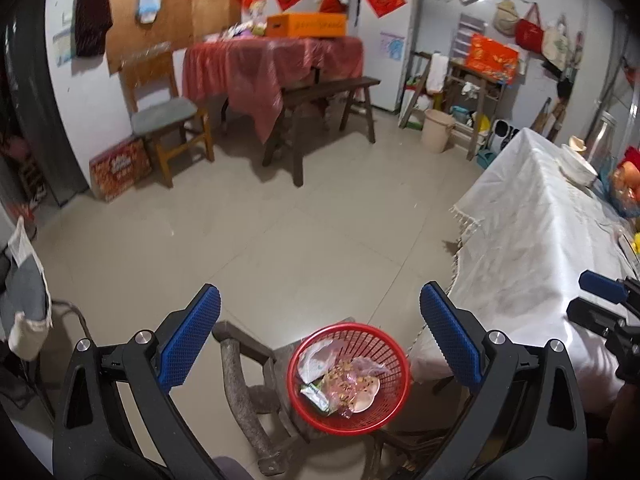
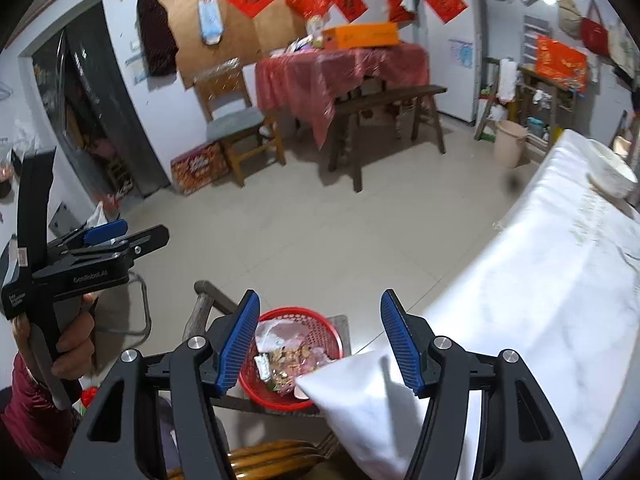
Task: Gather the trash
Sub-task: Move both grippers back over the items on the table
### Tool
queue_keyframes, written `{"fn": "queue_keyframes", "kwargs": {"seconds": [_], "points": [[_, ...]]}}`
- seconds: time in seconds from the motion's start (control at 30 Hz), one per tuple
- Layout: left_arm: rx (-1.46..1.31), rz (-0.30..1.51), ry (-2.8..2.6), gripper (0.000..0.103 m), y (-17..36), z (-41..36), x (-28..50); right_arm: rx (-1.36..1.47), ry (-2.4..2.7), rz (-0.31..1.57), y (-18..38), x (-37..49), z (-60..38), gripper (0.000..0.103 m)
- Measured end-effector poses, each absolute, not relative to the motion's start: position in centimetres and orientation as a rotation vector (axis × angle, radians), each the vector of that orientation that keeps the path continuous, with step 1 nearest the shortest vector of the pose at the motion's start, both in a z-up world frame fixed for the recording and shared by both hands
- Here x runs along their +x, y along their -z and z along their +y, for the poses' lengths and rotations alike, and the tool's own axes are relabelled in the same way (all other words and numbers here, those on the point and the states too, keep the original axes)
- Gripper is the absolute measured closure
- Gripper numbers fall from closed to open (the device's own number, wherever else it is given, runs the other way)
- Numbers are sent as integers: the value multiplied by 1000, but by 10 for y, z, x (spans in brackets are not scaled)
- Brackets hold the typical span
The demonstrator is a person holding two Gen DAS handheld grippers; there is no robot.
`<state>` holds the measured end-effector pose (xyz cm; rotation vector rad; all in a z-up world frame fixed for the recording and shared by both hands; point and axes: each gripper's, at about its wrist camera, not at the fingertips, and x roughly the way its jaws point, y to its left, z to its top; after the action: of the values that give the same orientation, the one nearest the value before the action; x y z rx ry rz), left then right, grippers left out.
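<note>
A red mesh basket (image 1: 394, 392) sits on a wooden chair seat below both grippers; it holds trash (image 1: 340, 384): plastic wrappers, nut shells and a green packet. It also shows in the right wrist view (image 2: 256, 390). My left gripper (image 1: 320, 340) is open and empty above the basket. My right gripper (image 2: 320, 344) is open and empty above the basket's right side, over the corner of the white tablecloth (image 2: 360, 400). The left gripper shows from the side in the right wrist view (image 2: 116, 236).
A table under a white cloth (image 1: 540, 240) stands at the right with bowls (image 1: 576, 164) and a fruit bag. A curved wooden chair back (image 1: 240, 392) is left of the basket. Across the tiled floor are a red-covered table (image 1: 272, 68), a bench, a chair and a bucket (image 1: 436, 130).
</note>
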<state>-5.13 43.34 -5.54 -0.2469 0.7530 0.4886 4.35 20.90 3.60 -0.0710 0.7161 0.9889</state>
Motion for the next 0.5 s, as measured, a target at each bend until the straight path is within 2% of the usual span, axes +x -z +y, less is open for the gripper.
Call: {"fn": "queue_keyframes", "kwargs": {"seconds": [0.5], "points": [[-77,691,-358,7,11,322,-20,176,-781,596,-33,75,31,34]]}}
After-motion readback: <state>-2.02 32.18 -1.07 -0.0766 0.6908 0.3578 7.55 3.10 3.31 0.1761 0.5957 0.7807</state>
